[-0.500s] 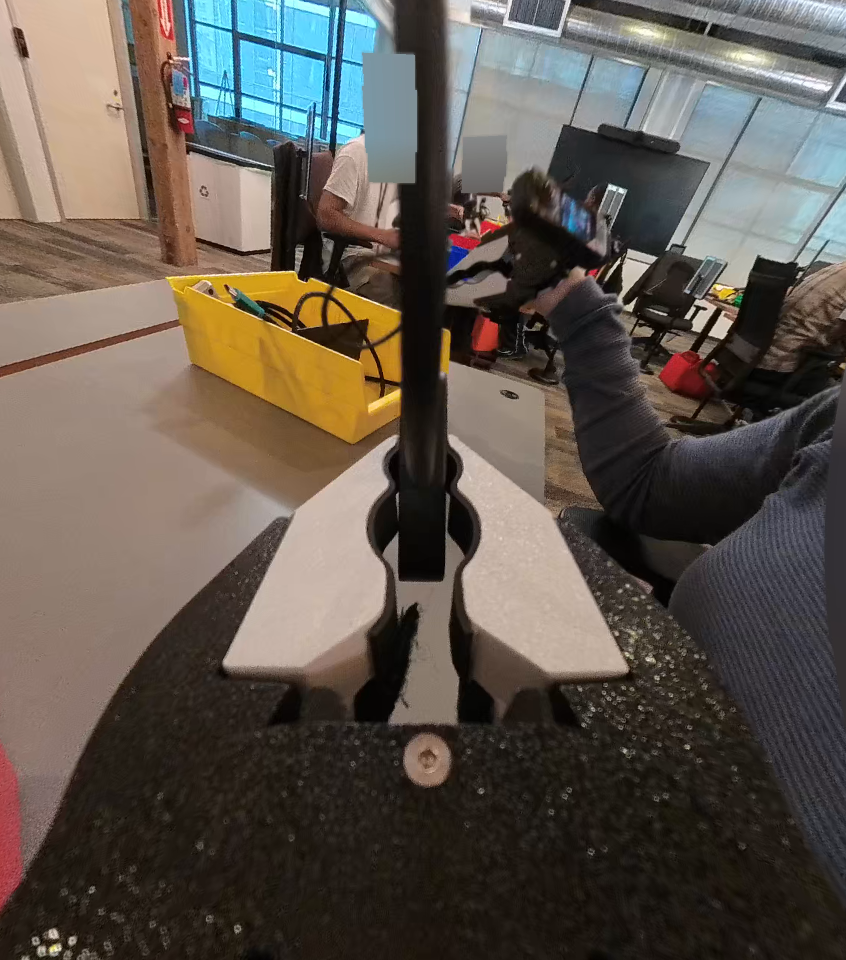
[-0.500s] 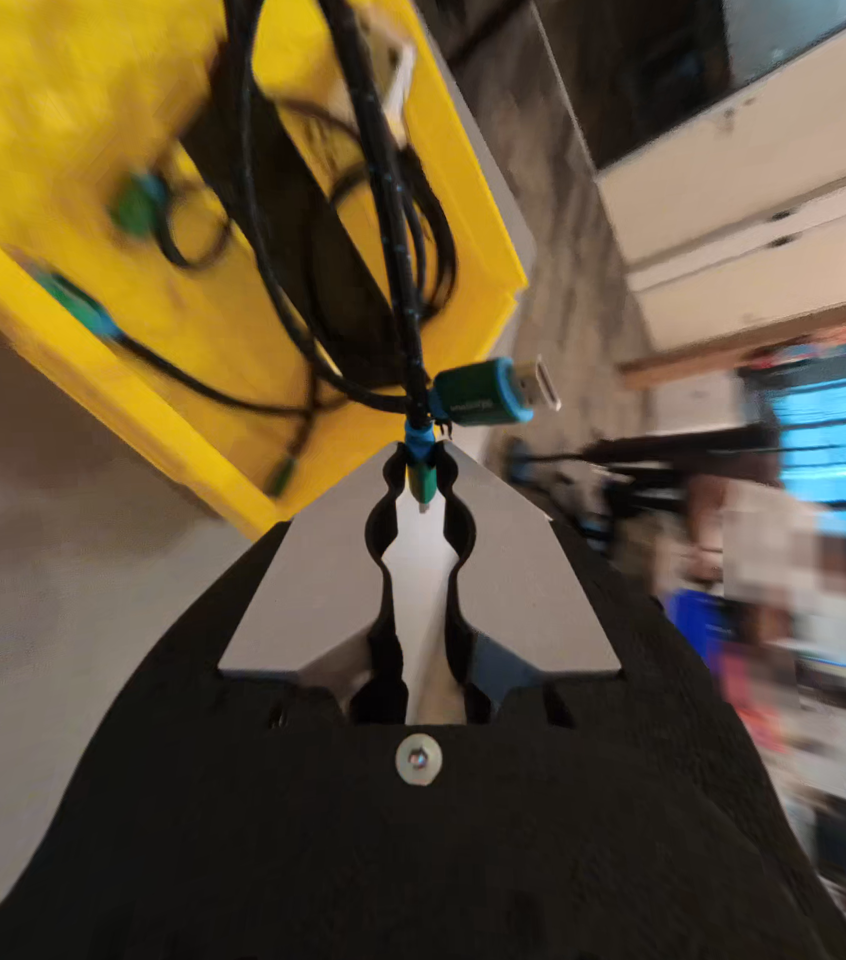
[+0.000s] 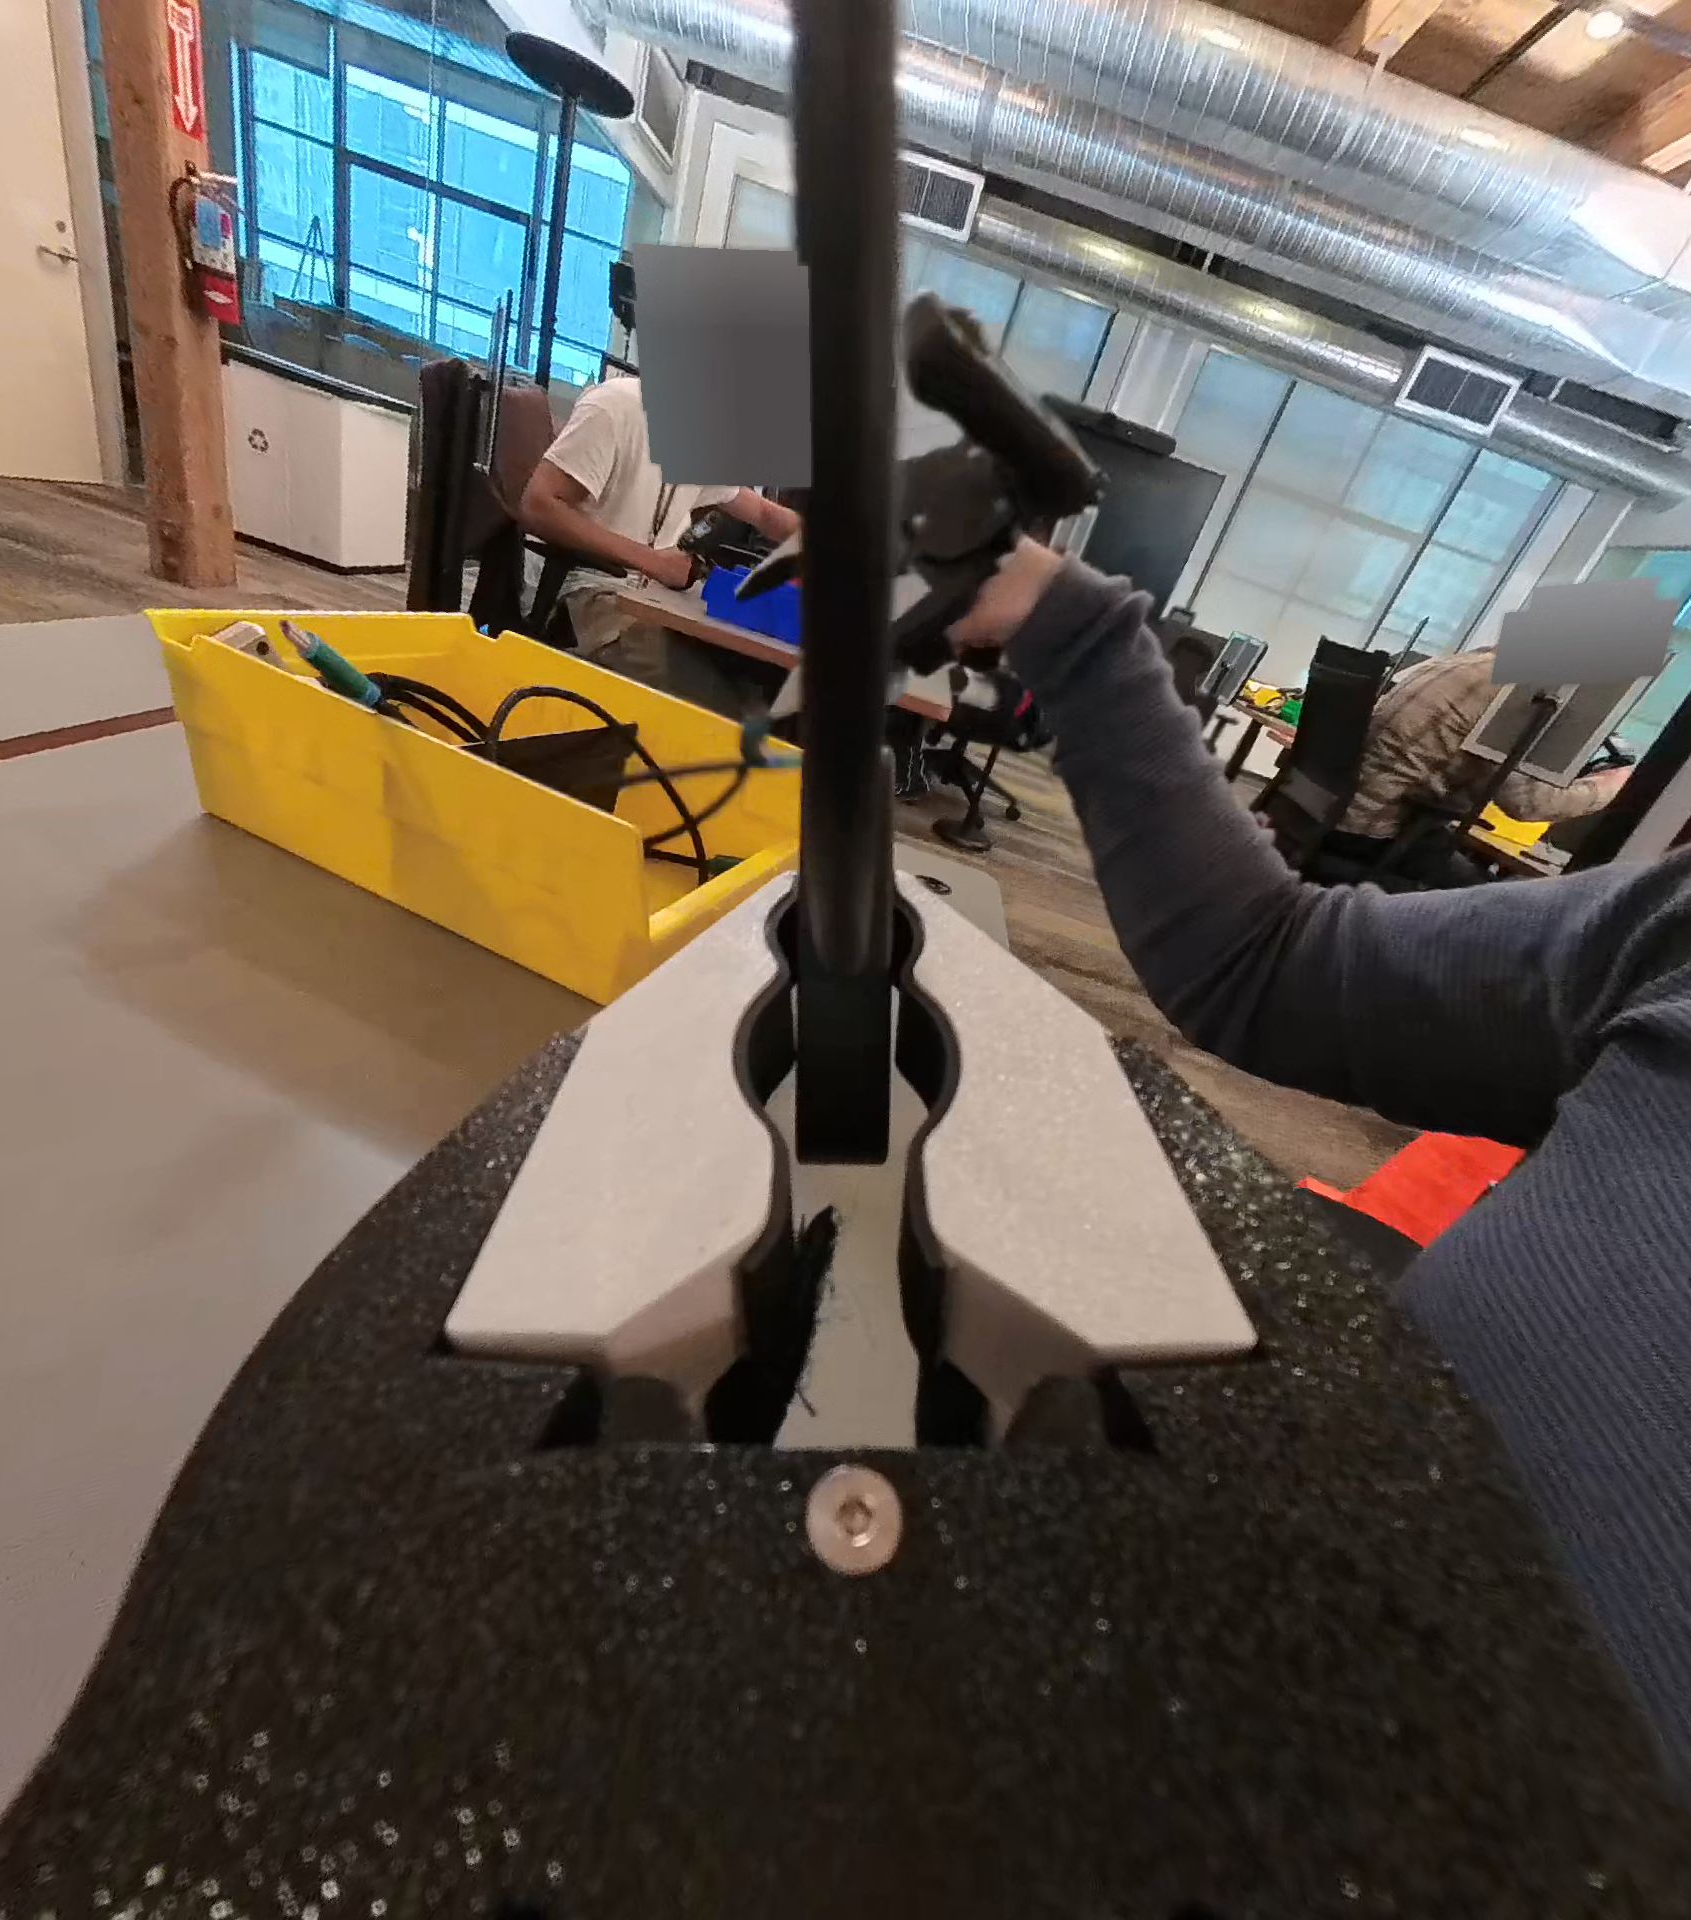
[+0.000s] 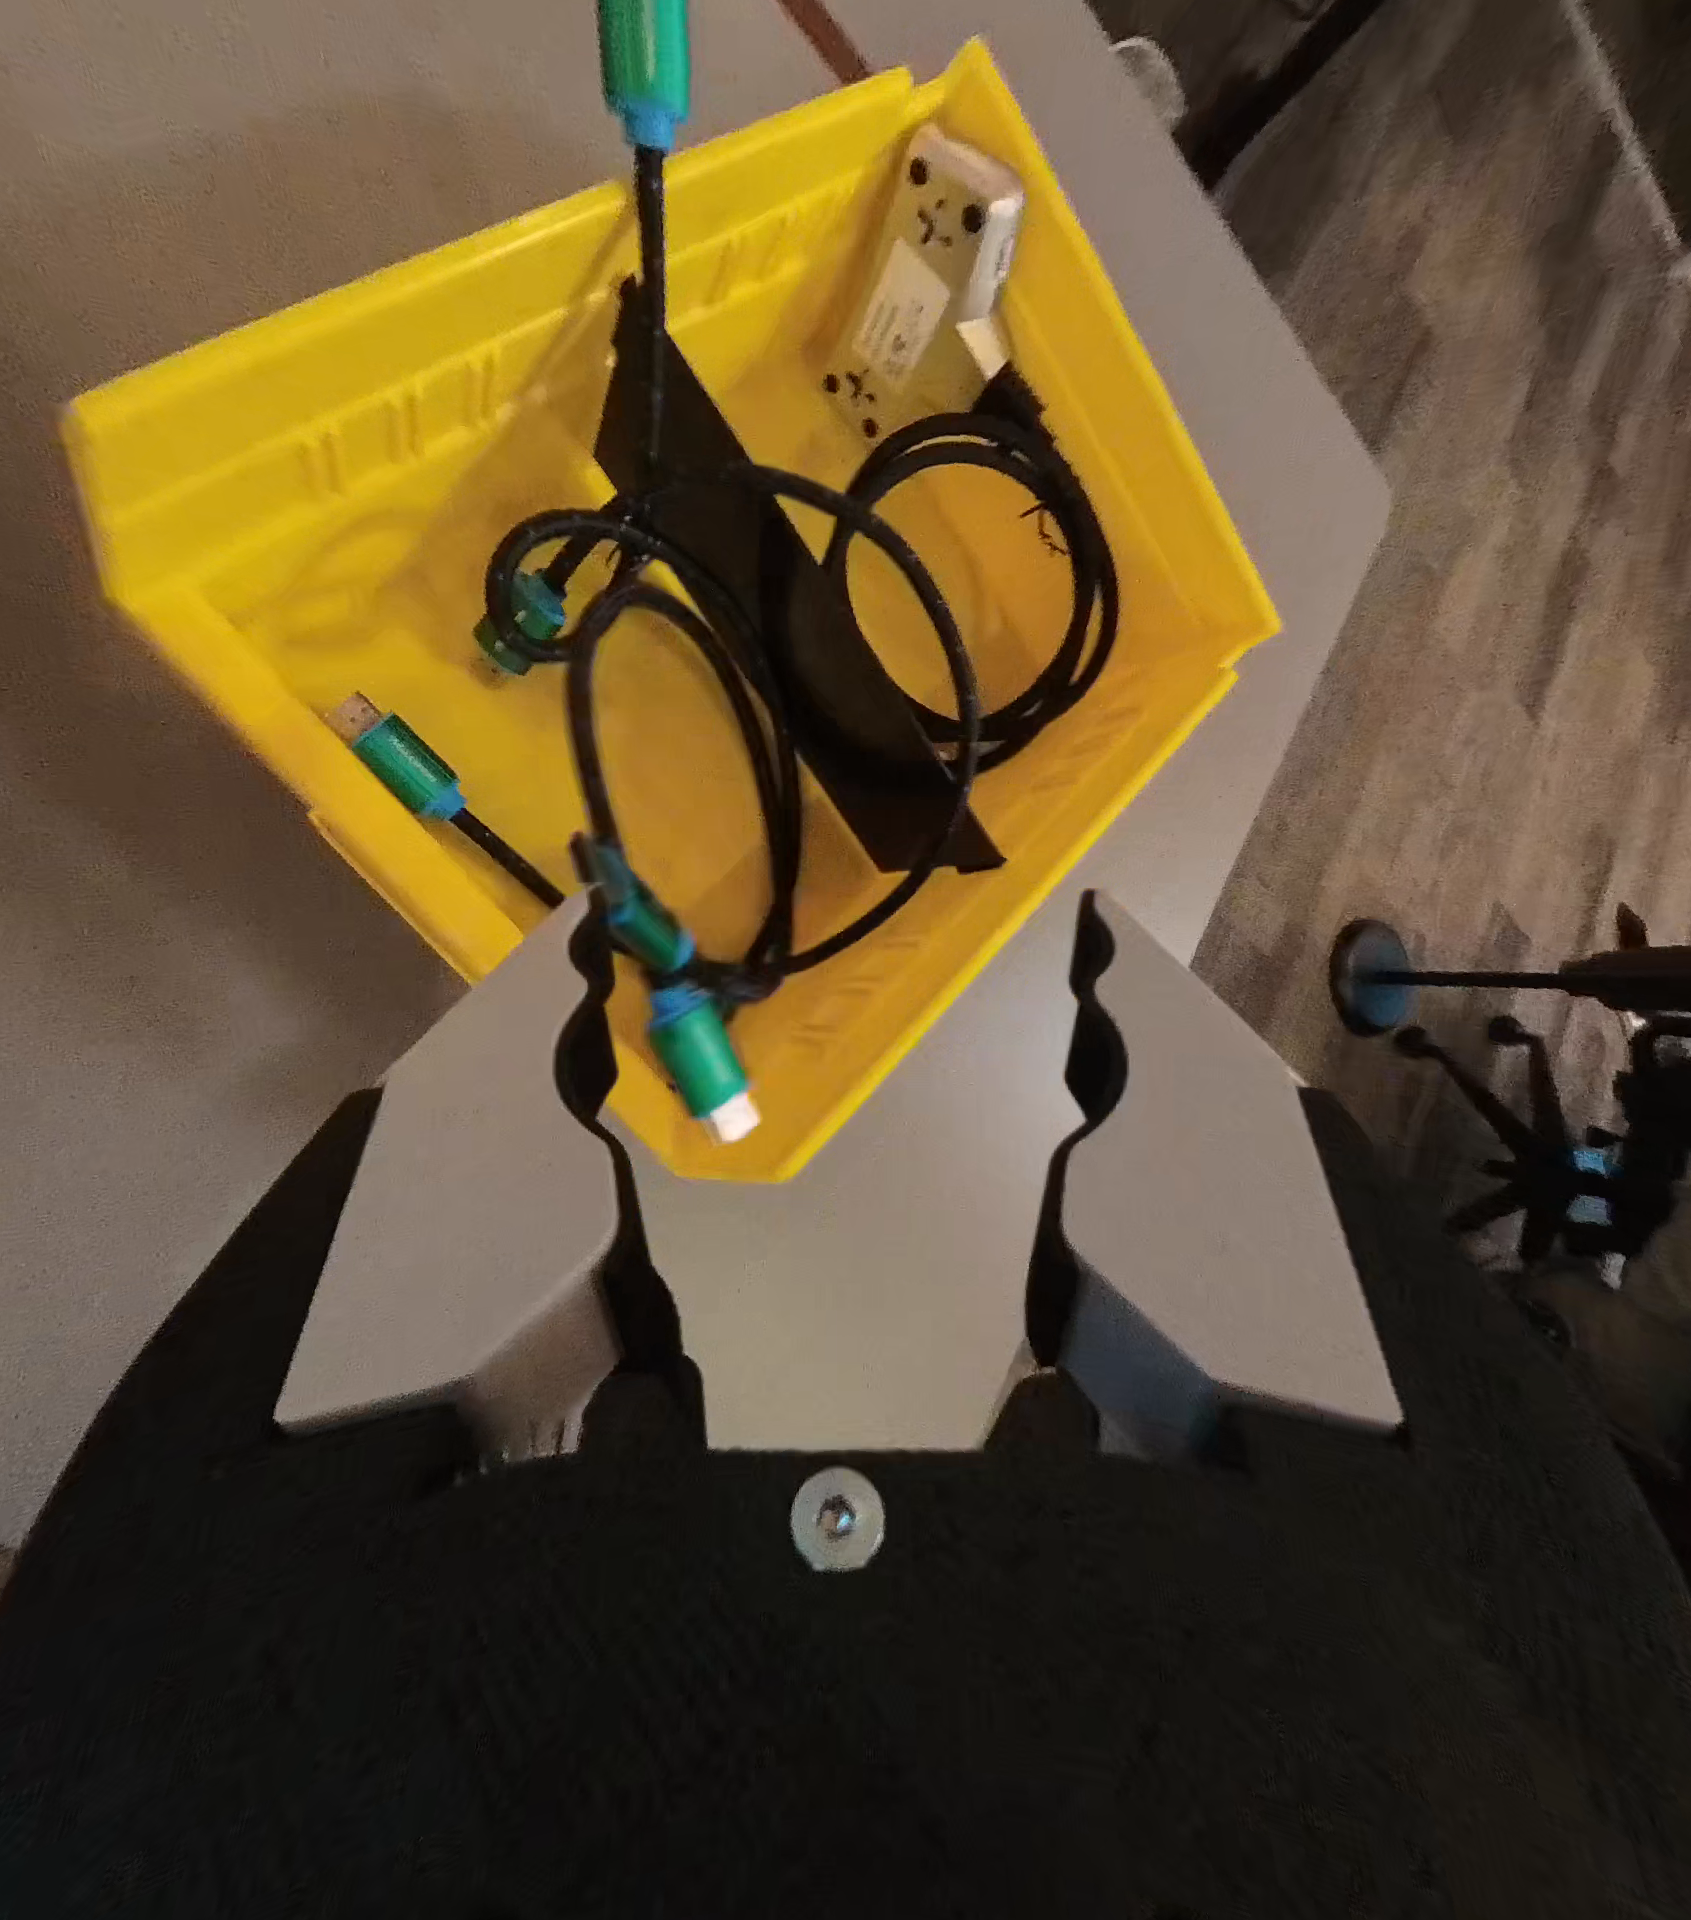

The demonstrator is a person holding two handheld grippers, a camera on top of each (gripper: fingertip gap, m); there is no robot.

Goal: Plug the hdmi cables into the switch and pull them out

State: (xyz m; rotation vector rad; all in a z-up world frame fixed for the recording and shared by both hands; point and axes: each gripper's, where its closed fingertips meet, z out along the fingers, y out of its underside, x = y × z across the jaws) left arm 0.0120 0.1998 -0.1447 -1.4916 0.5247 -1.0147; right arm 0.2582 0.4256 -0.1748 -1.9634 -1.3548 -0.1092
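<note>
My left gripper is shut on a black flat bar that stands upright, seen edge-on. My right gripper is open and empty, held above the near corner of a yellow bin. In the bin lie several black braided cables with green plugs, a light-coloured box with ports and a black divider. One green plug hangs at the top edge, its cable running down into the bin. In the left wrist view the right gripper is raised behind the bar, over the bin.
The bin stands near the far right corner of a grey table. My sleeve crosses the right side. People sit at desks beyond the table. Office chairs stand on the wood floor to the right. My hands' fingertips stand some 35 cm from each other. From my right tips it is roughly 20 cm to the green plug; from my left, 30 cm.
My right gripper has opened and let go of the green-plugged cable, which now lies in the bin. That gripper has also swung over the bin. The left gripper keeps its hold on the bar.
</note>
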